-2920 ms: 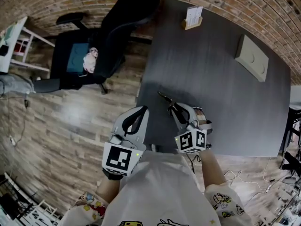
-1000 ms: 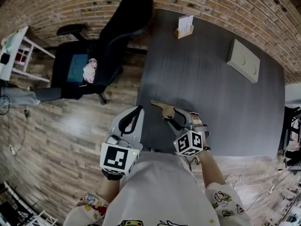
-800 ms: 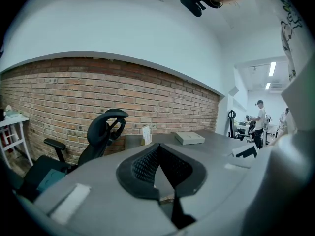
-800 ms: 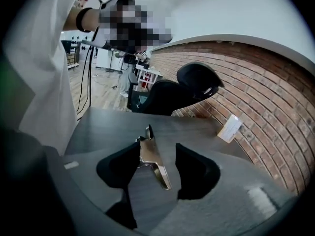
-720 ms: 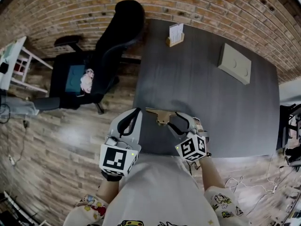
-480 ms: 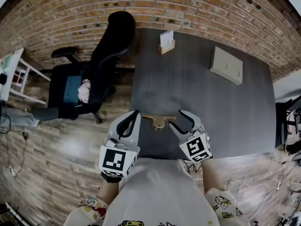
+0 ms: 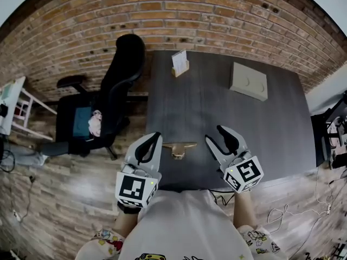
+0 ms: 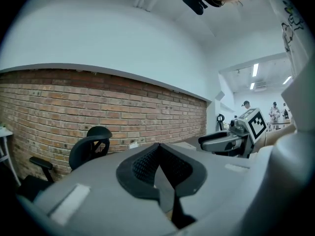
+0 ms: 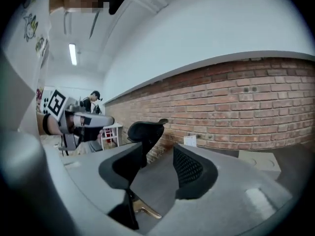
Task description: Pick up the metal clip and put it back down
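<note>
Metal clip [image 7: 178, 147] lay flat on the dark counter [image 7: 227, 118], near the front edge, between my two grippers and touching neither. It showed as a brass-coloured bar with a short stub at its middle pointing back toward me.

Judged handling: thin, stiff, light, not fragile. Probably slick on the pads, and it sat so low that the fingertips would have to come almost onto the counter to get a bite. Best hold looked to be across the stub or the bar's middle, so that it would hang level; a grip at one end would likely let it swing.

Left gripper [image 7: 155, 137] was pressed together with nothing in it. Right gripper [image 7: 216, 134] stood spread, its jaws having just been closing a little, with nothing pinched; in the right gripper view the clip showed only low in the gap, lying below.

Counter surface: matt, grained, flat. A card stand [image 7: 180, 64] and a pale flat block [image 7: 248, 81] stood well apart at the far side.

Room: brick wall [image 7: 190, 15] behind, black office chair [image 7: 116, 80] at the left corner, plank floor [image 7: 54, 188].
</note>
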Tool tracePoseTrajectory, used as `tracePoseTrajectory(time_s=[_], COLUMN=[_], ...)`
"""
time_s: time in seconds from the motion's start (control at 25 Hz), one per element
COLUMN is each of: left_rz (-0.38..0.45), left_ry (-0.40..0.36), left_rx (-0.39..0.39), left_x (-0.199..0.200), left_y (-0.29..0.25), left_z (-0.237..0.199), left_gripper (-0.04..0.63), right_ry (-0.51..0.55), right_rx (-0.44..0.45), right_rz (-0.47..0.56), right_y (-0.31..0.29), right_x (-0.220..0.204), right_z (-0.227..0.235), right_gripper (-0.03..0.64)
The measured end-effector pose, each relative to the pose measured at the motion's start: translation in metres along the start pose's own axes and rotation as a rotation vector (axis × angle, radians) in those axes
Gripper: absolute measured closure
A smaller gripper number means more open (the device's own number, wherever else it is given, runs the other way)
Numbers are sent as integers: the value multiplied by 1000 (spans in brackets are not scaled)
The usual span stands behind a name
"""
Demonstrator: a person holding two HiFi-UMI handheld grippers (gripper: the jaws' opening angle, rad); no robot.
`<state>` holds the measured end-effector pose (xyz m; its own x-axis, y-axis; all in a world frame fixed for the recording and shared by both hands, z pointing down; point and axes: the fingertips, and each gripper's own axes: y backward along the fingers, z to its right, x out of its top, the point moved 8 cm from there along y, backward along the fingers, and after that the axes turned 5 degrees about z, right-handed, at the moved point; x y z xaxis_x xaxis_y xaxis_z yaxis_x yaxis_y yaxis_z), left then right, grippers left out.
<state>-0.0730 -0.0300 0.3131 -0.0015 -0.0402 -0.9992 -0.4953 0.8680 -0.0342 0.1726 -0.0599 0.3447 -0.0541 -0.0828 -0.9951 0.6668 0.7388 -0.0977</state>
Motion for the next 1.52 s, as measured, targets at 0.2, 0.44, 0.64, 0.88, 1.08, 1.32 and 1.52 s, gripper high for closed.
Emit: tracePoseTrajectory(time_s=[0.2,0.44,0.64,0.88,1.08,1.32,1.52], left_rz=[0,-12,-34,-53,-69,-78,-74], left_ry=[-7,-5,6,20,38,40,39], left_rx=[-21,-30,-35,-35,-22,-19,-16], left_x=[3,-5,-6,-16,-24,-20,-25], left_y=[-2,-1,-2,3,7,7,7], left_z=[5,10,14,16,14,11,9], left_gripper=[581,581,581,581,583,582,583], right_ry=[-128,-179,-207,-194,-178,-158,-171], right_rx=[-40,-78,-87,-112,-138,-144,-153], right_rz=[121,171,178,174,163,149,133], right_y=[22,42,49,55,55,53,52], right_x=[20,21,16,10,8,7,5], right_z=[7,10,11,10,10,8,8], right_gripper=[463,541,603,615,617,617,617])
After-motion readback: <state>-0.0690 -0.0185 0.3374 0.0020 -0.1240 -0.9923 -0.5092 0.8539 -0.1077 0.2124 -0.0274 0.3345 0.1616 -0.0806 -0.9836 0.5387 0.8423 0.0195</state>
